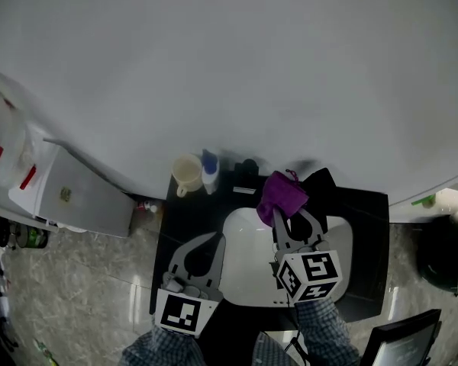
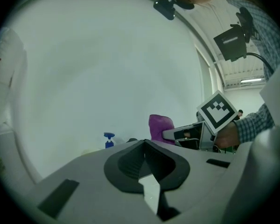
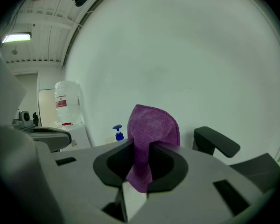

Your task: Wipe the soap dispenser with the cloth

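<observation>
Right gripper (image 3: 140, 174) is clenched on the purple cloth (image 3: 151, 125), which sticks up bunched past my jaw tips. I'm holding it over the far edge of the white sink (image 1: 248, 277). Left gripper (image 2: 144, 167) has its jaws closed together with nothing between them, near the sink's left rim. The soap dispenser (image 1: 209, 170), blue pump, stands far left on the black counter (image 1: 366, 235) by the wall, just right of a cream cup (image 1: 187, 175). Cloth and dispenser are apart.
</observation>
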### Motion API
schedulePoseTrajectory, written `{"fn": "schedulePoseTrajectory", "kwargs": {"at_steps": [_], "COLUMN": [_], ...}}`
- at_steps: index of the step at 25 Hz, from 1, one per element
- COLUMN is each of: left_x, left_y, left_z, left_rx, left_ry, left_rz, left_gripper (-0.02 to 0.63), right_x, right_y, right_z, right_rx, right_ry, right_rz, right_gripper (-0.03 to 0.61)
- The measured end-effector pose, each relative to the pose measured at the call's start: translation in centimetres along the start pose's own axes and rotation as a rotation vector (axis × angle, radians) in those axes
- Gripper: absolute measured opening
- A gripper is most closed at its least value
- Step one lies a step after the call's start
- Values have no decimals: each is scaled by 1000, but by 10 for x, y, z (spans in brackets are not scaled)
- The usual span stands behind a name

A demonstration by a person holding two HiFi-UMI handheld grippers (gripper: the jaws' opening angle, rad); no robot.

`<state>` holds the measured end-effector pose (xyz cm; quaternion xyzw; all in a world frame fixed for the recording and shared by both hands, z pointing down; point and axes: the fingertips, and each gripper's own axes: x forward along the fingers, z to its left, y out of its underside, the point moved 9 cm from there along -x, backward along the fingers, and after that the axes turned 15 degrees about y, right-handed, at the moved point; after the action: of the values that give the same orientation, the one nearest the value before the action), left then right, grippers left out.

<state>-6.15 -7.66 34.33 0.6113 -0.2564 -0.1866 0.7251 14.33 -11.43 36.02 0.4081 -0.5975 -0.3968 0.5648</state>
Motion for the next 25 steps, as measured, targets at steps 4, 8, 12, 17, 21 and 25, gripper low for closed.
{"fn": "schedulePoseTrajectory", "kwargs": {"at_steps": [4, 8, 12, 17, 21, 25], "left_x": [9, 16, 19, 21, 18, 14], "left_y": [6, 6, 9, 12, 14, 14], "left_z": [15, 25, 30, 38, 45, 48], "left_rx": [-28, -20, -29, -40, -76, -75], "left_ry": [-36, -47, -52, -71, -89, -106], "left_rz": [6, 11, 19, 27, 19, 20], "left_gripper": [2, 2, 2, 2, 2, 2], "right_x": [33, 62, 83, 104, 115, 125], "right_y": [-7, -14, -18, -10, 0, 16], "right_z": [-1, 0, 7, 7, 2, -7], "right_rx": [-24, -44, -50, -51, -53, -10], "right_ry": [-27, -55, -82, -84, -68, -36], "right_rz": [21, 36, 48, 95, 121, 167], "right_gripper": [75, 75, 75, 74, 75, 75]}}
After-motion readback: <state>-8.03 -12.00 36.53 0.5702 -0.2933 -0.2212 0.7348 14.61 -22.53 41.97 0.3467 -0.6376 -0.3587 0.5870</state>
